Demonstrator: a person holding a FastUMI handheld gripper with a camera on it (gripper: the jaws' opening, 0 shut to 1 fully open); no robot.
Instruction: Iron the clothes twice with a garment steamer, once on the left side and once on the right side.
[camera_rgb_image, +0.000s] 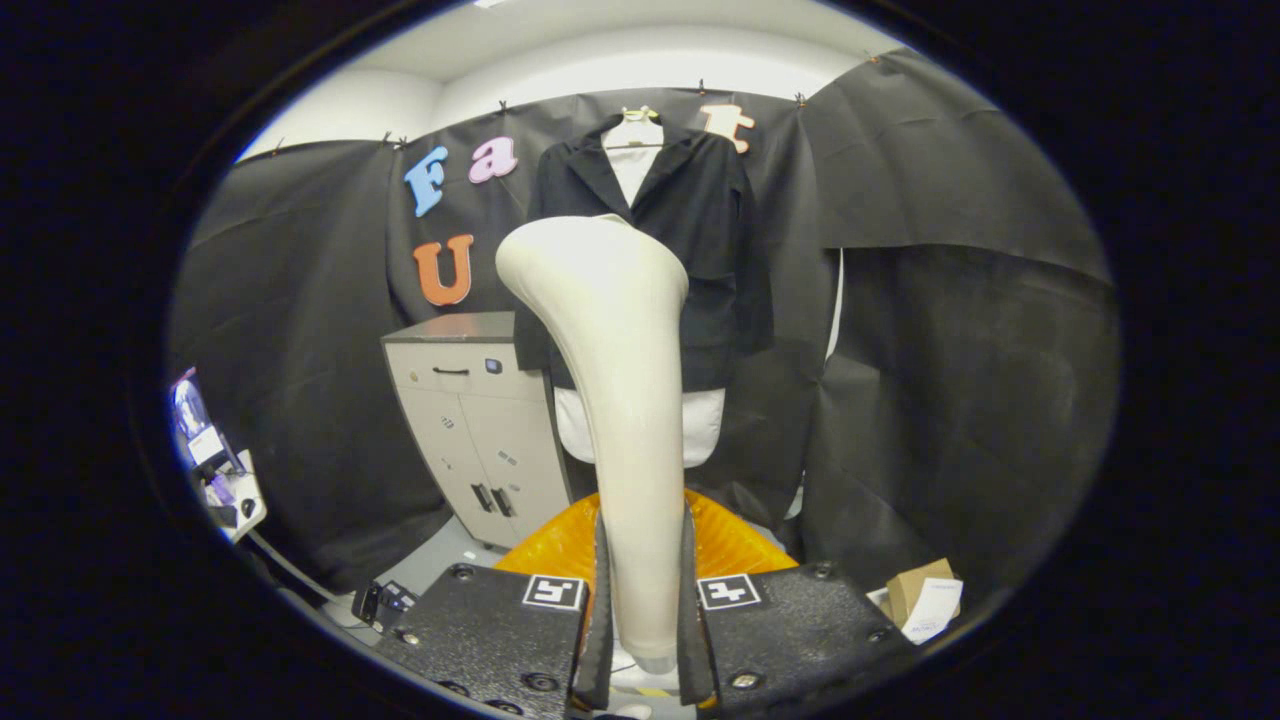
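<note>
Grip: My gripper (641, 590) is clamped on the handle of the garment steamer (610, 400), one finger pressing each side of it, so the cream-coloured body rises straight up out of the jaws.

Steamer: Its broad head curves over at the top, facing away from me toward the clothes and overlapping the lower front of the jacket in my view. Whether the head touches the cloth I cannot tell.

Clothes: A black jacket (700, 230) over a white shirt (633, 160) hangs on a hanger against the black cloth wall, beyond my fingers, the shirt's hem showing below the jacket.

Surroundings: A grey cabinet (470, 420) stands beside the jacket's left side. An orange object (725, 540) lies low behind the handle, and a cardboard box (915, 585) sits on the floor to my right.

Progress: The steamer is in hand and pointed at the garment. No sign on the fabric shows me whether either side has been steamed, so I judge both the left pass and the right pass as possibly left to do.
</note>
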